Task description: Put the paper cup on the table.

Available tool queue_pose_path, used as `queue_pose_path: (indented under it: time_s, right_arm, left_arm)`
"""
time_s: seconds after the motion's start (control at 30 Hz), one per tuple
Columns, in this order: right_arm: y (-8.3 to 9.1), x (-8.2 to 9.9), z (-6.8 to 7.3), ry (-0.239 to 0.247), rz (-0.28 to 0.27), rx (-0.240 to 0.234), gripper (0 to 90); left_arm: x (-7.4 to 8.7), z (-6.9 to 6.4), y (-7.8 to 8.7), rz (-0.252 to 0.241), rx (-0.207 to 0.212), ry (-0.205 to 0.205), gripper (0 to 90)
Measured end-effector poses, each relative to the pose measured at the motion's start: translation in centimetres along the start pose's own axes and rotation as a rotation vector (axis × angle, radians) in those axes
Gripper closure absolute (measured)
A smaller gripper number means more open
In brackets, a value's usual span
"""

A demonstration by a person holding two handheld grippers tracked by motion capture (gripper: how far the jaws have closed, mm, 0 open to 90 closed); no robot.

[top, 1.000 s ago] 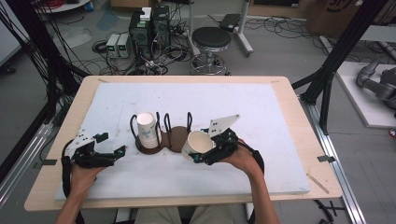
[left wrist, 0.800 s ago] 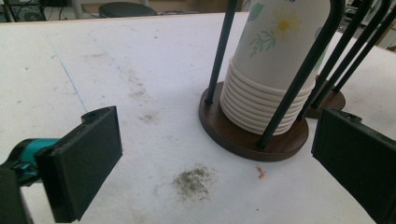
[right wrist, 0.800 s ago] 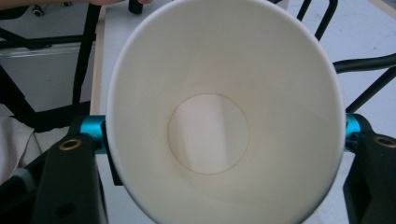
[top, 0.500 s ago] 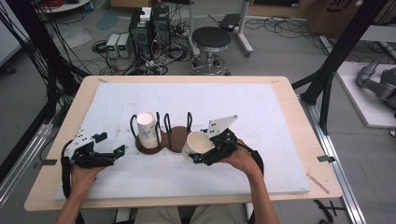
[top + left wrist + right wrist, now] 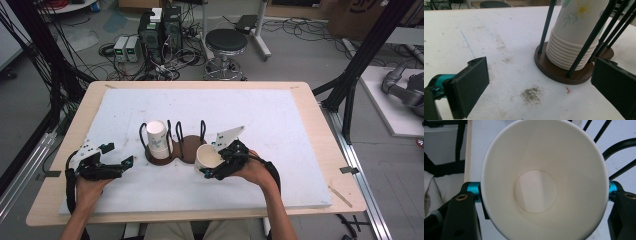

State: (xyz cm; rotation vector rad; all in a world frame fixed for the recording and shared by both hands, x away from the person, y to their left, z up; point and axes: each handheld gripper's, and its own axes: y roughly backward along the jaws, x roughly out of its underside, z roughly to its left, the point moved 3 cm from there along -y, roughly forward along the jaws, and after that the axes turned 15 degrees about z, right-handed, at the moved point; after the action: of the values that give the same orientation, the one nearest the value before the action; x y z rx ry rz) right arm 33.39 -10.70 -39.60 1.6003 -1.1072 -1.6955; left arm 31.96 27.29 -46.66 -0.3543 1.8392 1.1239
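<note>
White paper, smooth and unprinted inside: that is the paper cup [image 5: 544, 182] I hold in my right gripper [image 5: 218, 162], its round mouth turned toward that gripper's own camera so I look straight down to the flat disc of its bottom. My two right jaws press on its wall from either side, closed on it, with a teal fitting showing behind each. From the high view the cup [image 5: 206, 157] sits tipped in my grip just above the white table cover [image 5: 280, 120], right beside the empty right-hand ring of the cup holder [image 5: 176, 146], close to its dark brown base.

The holder is a pair of round wooden-looking discs with thin black wire uprights. Its left-hand ring carries a stack of paper cups [image 5: 574, 37] set upside down (their rolled rims crowd together in ridges at the bottom). The outermost cup of that stack bears a printed flower, white petals round a yellow centre, with green leaf sprigs beside it. I can read no writing or brand on either the stack or the cup I hold.

My left gripper [image 5: 114, 160] rests low over the table cover, near the holder's left side and apart from it. Its jaws stand wide with nothing between them but the stained cover, where a grey smudge [image 5: 531, 93] and a small red mark [image 5: 568, 90] show.
</note>
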Motion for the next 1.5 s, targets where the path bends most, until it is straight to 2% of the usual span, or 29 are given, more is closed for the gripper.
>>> queue_pose_path:
  time_s: [0.17, 0.53, 1.03, 1.5]
  right_arm:
    - [-0.6, -0.2, 0.3, 0.016, 0.040, 0.000, 28.5]
    - [-1.3, -0.3, 0.6, 0.032, 0.078, -0.021, 28.5]
    - [-3.2, -1.0, 1.4, 0.071, 0.153, -0.024, 28.5]
    - [-4.8, -1.4, 1.7, 0.082, 0.206, -0.024, 28.5]
  left_arm:
    - [0.0, 0.0, 0.0, -0.005, -0.005, -0.007, 1.8]
    - [0.0, 0.0, -0.1, -0.001, -0.009, -0.006, 1.7]
    - [0.0, 0.0, -0.1, -0.002, 0.000, -0.002, 1.7]
    - [0.0, 0.0, -0.1, -0.001, 0.000, -0.001, 1.8]
